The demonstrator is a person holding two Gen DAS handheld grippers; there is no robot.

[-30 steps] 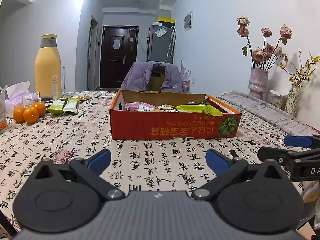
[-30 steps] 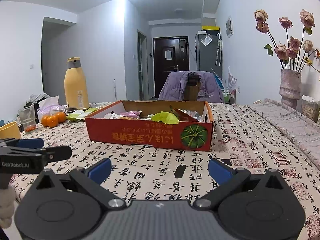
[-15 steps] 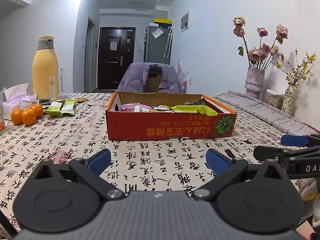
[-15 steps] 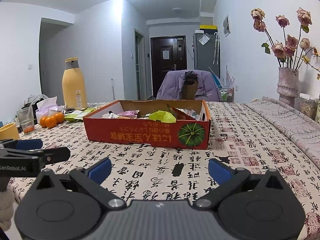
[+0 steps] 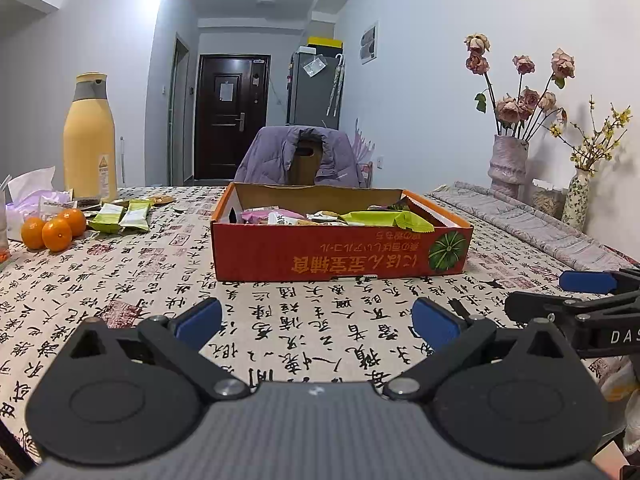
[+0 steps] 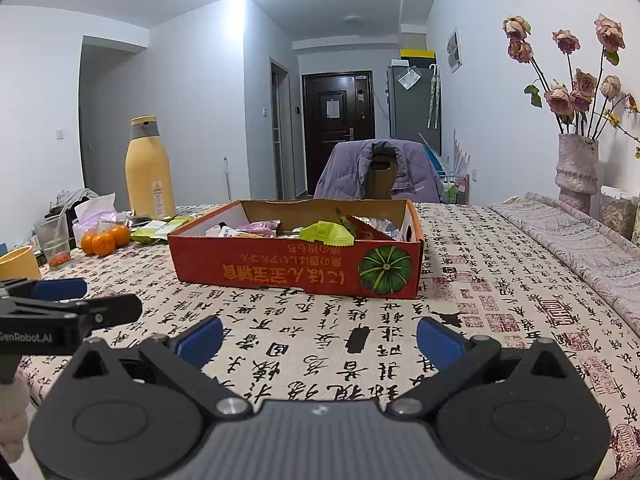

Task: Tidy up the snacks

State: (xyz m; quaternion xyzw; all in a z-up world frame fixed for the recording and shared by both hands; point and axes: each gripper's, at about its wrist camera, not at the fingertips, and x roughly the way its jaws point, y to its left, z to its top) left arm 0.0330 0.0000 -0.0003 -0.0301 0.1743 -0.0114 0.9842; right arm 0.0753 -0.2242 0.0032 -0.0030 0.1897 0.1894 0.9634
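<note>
red box (image 5: 340, 254) holding snacks (image 5: 384, 218), green packets (image 5: 124, 216) beside

You are seeing "GenRobot.AI" on the left tool (image 6: 60, 300) and "DAS" on the right tool (image 5: 588, 292).

Both the left gripper (image 5: 316, 322) and right gripper (image 6: 320, 338) hover side by side, level, jaws spread wide, holding nothing.

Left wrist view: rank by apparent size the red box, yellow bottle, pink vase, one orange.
1. red box
2. yellow bottle
3. pink vase
4. orange
Bottle and vase stand farther back than the box, so true sizes may differ.
</note>
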